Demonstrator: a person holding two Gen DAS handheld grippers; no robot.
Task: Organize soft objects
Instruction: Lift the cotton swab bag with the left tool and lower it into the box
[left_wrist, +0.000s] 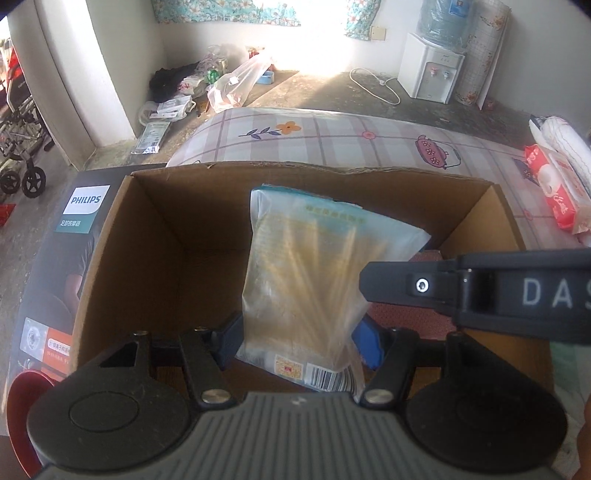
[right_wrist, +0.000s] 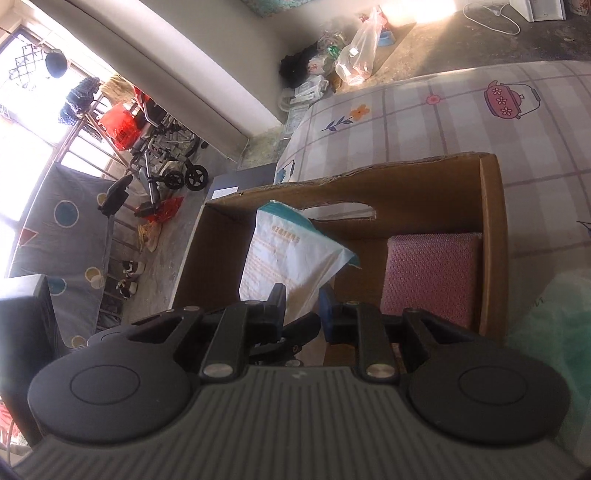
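Pinching a soft plastic pack by its lower, barcoded end with the left gripper, one blue pad pressed against each side. Held upright and a little tilted inside an open cardboard box, near the middle, top end leaning toward the far wall. Clear film, pale yellowish contents, teal band along the top.

Closing in from the right with the right gripper, fingers set narrowly apart, the pack's right edge lying between them. Cannot tell whether those pads actually press on the film or merely flank it. Seen from the left wrist, touching or nearly touching the pack's right side with the tip of one black finger.

Just beside the pack, on the right side of the box, a pink dotted folded cloth lying flat against the wall. Far wall of the box torn along its rim, with a ragged hand-hole.

Resting on a bed with a checked sheet printed with flowers and teapots. Against the box's left side, a black printed carton. Farther right on the sheet, a red tissue pack. Beyond the bed, on the bare floor, a white water dispenser and a heap of plastic bags.
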